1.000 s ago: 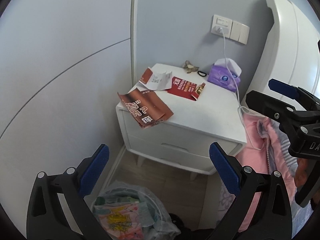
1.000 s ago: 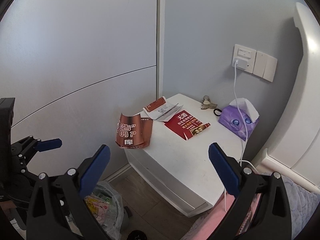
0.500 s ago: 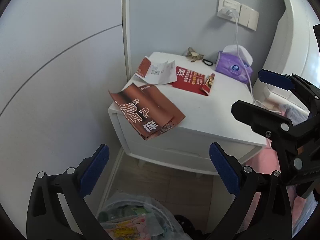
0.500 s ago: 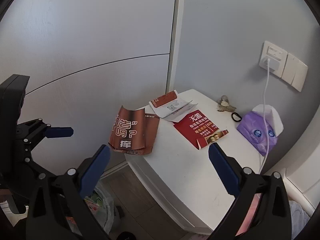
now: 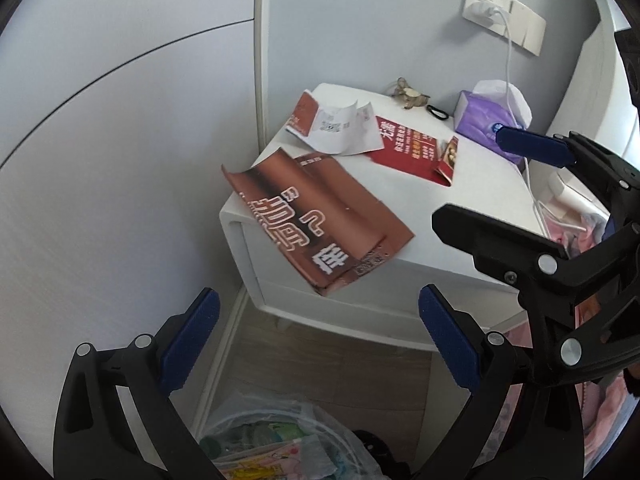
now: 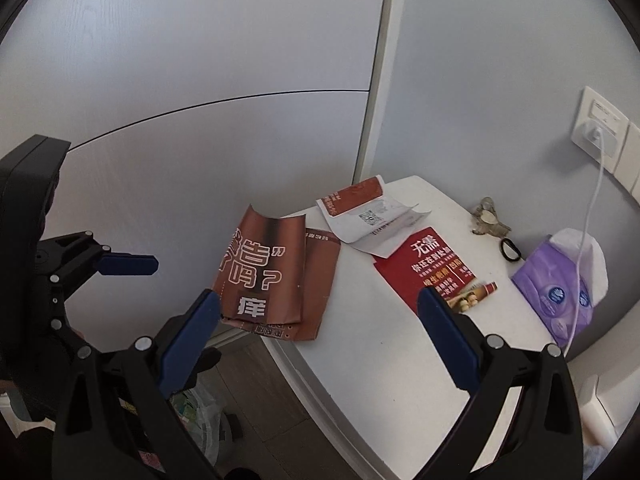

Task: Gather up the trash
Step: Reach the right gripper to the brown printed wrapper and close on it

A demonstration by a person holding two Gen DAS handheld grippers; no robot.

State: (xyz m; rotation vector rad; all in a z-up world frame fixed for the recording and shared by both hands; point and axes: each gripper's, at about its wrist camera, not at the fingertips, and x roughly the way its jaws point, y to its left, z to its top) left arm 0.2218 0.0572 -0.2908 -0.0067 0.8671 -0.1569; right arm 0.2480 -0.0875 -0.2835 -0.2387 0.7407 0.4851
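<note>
Both your left tongs (image 5: 316, 340) and right tongs (image 6: 318, 334) are spread wide and carry nothing, so the bench (image 5: 472, 208) is not yet cleared. The brown leaflet (image 5: 316, 220) overhangs its front corner, with the white receipt slip (image 5: 340, 130) and red flyer (image 5: 416, 148) behind it towards the wall. Down beside the bench, the lined trash bin (image 5: 280, 444) already holds wrappers, so some collecting looks done.
</note>
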